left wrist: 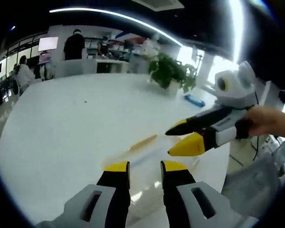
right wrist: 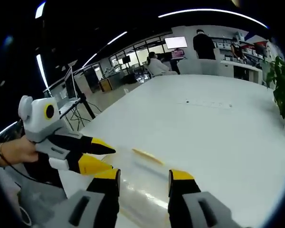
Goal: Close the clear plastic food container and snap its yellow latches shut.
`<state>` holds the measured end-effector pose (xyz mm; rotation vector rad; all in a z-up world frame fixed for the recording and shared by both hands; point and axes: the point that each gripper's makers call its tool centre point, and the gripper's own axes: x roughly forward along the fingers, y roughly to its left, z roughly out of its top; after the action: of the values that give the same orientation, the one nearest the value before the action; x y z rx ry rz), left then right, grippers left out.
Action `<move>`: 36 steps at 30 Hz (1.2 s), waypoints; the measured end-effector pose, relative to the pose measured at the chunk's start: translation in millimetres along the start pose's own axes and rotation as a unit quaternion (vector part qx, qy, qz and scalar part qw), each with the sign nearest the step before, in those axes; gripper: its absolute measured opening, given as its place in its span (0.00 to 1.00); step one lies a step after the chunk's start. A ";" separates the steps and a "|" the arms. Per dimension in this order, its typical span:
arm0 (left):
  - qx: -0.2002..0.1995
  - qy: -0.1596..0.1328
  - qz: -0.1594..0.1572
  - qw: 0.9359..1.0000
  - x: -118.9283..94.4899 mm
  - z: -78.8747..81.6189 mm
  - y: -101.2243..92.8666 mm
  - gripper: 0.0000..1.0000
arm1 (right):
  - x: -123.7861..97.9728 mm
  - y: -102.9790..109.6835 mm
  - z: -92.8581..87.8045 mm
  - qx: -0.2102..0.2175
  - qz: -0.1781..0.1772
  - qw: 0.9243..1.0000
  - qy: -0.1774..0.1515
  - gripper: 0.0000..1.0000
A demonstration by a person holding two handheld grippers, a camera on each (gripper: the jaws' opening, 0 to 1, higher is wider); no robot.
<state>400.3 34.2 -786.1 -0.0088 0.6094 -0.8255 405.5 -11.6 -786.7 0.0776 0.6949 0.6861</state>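
Note:
The clear plastic container [left wrist: 149, 154] lies on the white table [left wrist: 76, 123], faint and blurred, with a yellow latch [left wrist: 142, 141] along its far side. My left gripper [left wrist: 146, 167] stands open just in front of it, jaws either side of its near edge. My right gripper [left wrist: 173, 141], held by a hand [left wrist: 270, 121], comes in from the right, open, tips over the container's right end. In the right gripper view the container [right wrist: 142, 187] and its yellow latch [right wrist: 147, 156] lie ahead of my open right gripper [right wrist: 145, 175]; the left gripper [right wrist: 104, 156] points in from the left.
A potted plant [left wrist: 171, 71] and a small blue object [left wrist: 194, 99] stand at the table's far side. The table edge [left wrist: 218, 185] runs close by on the right. People and desks fill the background [left wrist: 76, 45]. A tripod stand [right wrist: 71, 88] rises beyond the table.

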 end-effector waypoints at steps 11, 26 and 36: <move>0.008 0.011 -0.023 1.000 3.8 -4.6 -13.8 0.25 | 9.5 4.1 5.8 -0.021 0.015 1.000 0.014 0.36; 0.026 0.020 -0.044 0.998 -3.4 -12.0 -31.3 0.27 | 8.7 5.0 4.7 -0.007 0.010 1.000 0.018 0.35; 0.025 0.011 -0.021 0.999 -0.6 -5.2 -18.2 0.26 | 8.1 10.3 -3.5 0.011 0.016 1.000 0.022 0.32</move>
<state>384.9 23.2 -785.8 0.0342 0.6110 -0.8822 402.2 0.8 -791.0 0.0938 0.7452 0.7120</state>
